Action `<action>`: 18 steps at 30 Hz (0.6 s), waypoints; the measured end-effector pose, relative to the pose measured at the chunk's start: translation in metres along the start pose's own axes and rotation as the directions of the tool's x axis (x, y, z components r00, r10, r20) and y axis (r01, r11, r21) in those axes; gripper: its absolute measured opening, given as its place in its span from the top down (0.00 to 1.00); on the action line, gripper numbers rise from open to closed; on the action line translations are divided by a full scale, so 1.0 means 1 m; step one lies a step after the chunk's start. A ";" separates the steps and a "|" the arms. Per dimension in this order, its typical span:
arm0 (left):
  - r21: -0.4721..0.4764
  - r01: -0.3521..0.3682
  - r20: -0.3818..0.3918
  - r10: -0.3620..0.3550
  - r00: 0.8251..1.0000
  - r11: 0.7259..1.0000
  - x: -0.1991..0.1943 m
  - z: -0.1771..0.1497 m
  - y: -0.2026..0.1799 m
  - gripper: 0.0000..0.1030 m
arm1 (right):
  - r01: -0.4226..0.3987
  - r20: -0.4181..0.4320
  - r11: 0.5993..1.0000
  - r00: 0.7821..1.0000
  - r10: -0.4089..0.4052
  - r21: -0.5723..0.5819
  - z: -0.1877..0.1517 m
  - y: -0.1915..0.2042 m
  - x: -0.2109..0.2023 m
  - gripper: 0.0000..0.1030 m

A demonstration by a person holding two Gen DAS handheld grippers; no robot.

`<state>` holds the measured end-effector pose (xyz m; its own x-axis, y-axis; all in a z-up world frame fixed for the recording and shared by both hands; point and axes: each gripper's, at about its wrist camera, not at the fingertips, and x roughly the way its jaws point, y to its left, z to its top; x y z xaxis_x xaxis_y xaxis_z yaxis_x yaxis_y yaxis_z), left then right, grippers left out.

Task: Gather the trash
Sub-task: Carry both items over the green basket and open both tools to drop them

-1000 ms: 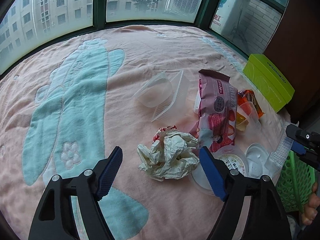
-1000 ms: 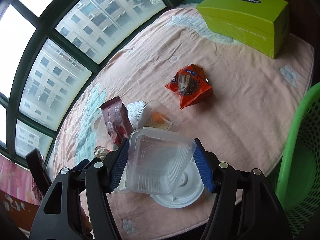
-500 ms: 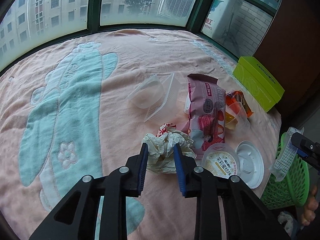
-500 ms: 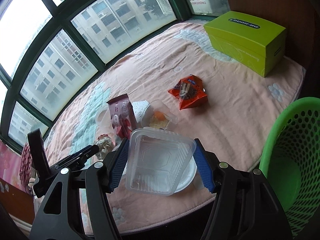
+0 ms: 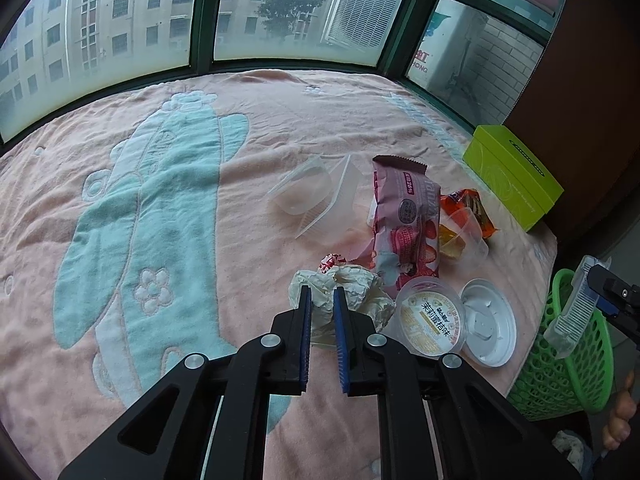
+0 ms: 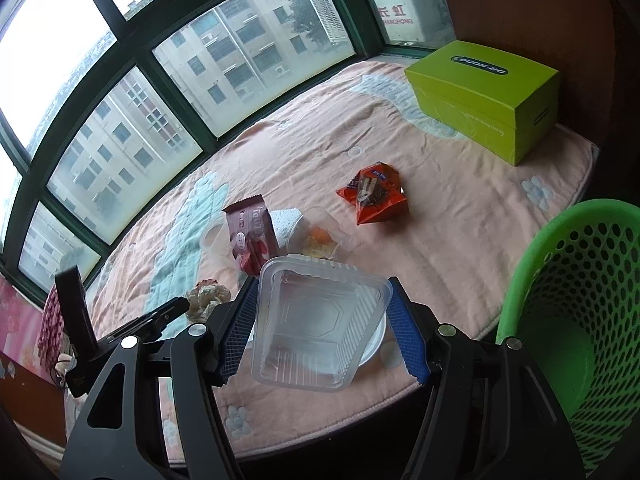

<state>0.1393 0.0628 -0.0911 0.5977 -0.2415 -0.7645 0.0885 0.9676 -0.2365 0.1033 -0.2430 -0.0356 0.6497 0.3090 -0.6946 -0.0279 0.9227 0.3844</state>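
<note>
A crumpled cream paper wad (image 5: 356,286) lies on the pink blanket (image 5: 248,128), and my left gripper (image 5: 322,294) is shut on its near edge. In the right wrist view that wad (image 6: 208,296) shows at the tip of the black left gripper (image 6: 160,314). My right gripper (image 6: 323,285) is shut on a clear plastic tray (image 6: 316,320), held in the air over the bed's near edge. The green mesh basket (image 6: 568,280) stands just right of it, below the bed. In the left wrist view the tray (image 5: 572,312) hangs above the basket (image 5: 568,364).
More trash lies on the blanket: a pink snack wrapper (image 5: 404,216), an orange wrapper (image 5: 468,204), a clear cup with orange leftovers (image 5: 464,240), a labelled round tub (image 5: 430,322), its white lid (image 5: 488,320) and clear containers (image 5: 316,196). A lime-green box (image 5: 512,176) sits at the far right corner.
The left jaws went from wide open around the paper wad to shut on it. The right gripper drew back and up from the bed with the tray, bringing the basket further into view.
</note>
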 end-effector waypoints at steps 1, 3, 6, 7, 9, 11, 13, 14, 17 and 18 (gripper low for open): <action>0.004 0.004 0.009 -0.004 1.000 1.000 -0.005 0.001 -0.002 0.90 | 0.002 0.006 1.000 1.000 -0.002 -0.004 0.000 -0.001 -0.002 0.38; 0.014 0.001 0.028 -0.001 1.000 1.000 -0.017 0.003 -0.006 0.90 | 0.012 0.013 1.000 1.000 -0.012 -0.010 -0.002 -0.003 -0.006 0.38; 0.033 0.011 0.065 -0.014 0.998 0.999 -0.037 0.008 -0.014 0.90 | 0.043 0.032 0.999 0.999 -0.042 -0.025 -0.005 -0.008 -0.016 0.38; 0.041 0.016 0.078 -0.020 0.997 0.999 -0.044 0.009 -0.018 0.90 | 0.058 0.043 0.998 0.997 -0.057 -0.031 -0.006 -0.010 -0.020 0.38; 0.057 0.025 0.103 -0.031 0.994 0.998 -0.057 0.013 -0.025 0.90 | 0.085 0.060 0.996 0.995 -0.082 -0.037 -0.008 -0.016 -0.027 0.38; 0.070 0.051 0.121 -0.059 0.991 0.996 -0.068 0.016 -0.034 0.90 | 0.111 0.076 0.993 0.991 -0.108 -0.039 -0.010 -0.022 -0.036 0.38; 0.095 0.076 0.133 -0.089 0.987 0.993 -0.077 0.019 -0.048 0.90 | 0.150 0.088 0.988 0.985 -0.146 -0.040 -0.011 -0.029 -0.043 0.38; 0.109 0.094 0.136 -0.108 0.985 0.990 -0.080 0.019 -0.056 0.90 | 0.168 0.091 0.985 0.982 -0.164 -0.036 -0.013 -0.033 -0.046 0.38; 0.152 0.152 0.134 -0.173 0.976 0.977 -0.085 0.022 -0.084 0.90 | 0.203 0.095 0.979 0.975 -0.200 -0.015 -0.018 -0.048 -0.054 0.38; 0.166 0.167 0.130 -0.189 0.973 0.972 -0.084 0.022 -0.094 0.90 | 0.216 0.097 0.976 0.972 -0.214 -0.010 -0.020 -0.053 -0.058 0.38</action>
<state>0.0983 -0.0060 0.0090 0.6689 -0.4086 -0.6209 0.3182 0.9123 -0.2576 0.0519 -0.3050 -0.0282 0.7108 0.0806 -0.6987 0.1056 0.9699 0.2193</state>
